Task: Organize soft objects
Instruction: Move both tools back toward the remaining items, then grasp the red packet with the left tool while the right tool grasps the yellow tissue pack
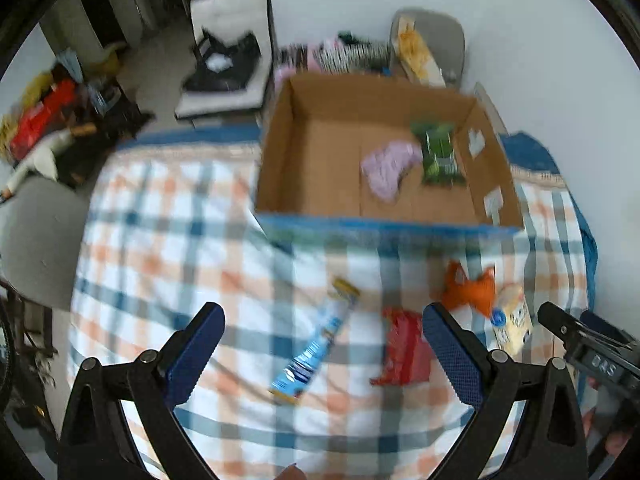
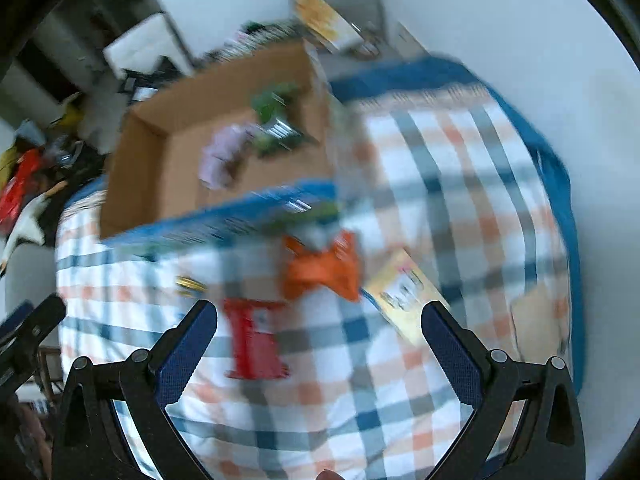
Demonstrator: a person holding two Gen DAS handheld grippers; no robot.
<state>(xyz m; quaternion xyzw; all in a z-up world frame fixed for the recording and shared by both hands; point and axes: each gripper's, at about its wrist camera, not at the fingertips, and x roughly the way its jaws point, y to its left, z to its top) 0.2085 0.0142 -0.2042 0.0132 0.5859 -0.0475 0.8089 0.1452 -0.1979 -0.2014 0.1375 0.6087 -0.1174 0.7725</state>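
A plaid blanket [image 1: 168, 248] covers the bed, and at its far side stands an open cardboard box [image 1: 280, 136] that already holds a lilac soft thing [image 1: 388, 168] and a green packet [image 1: 438, 152]. In front of the box, on the blanket, four things are not yet put away: an orange soft toy [image 1: 470, 288], a red packet [image 1: 404, 350], a pale yellow packet [image 1: 514, 322] and a long blue packet [image 1: 316, 348]. The left gripper [image 1: 322, 344] hovers above the blanket with its fingers wide apart and holds nothing; the blue packet lies between its fingers, with its long axis diagonal, from near-left toward far-right, so I judge the fingers would meet it across its narrow width only after a small turn of the wrist. The right gripper [image 2: 320, 344] is also spread wide and empty; in its view the red packet [image 2: 254, 340] lies just inside its left finger, lengthwise along the direction of reach, the orange soft toy [image 2: 324, 272] is straight ahead, and the yellow packet [image 2: 404, 296] is near the right finger. It seems that the right hand is the nearer one for the toy and the left hand for the blue packet. Both views are blurred, so small details are not certain.
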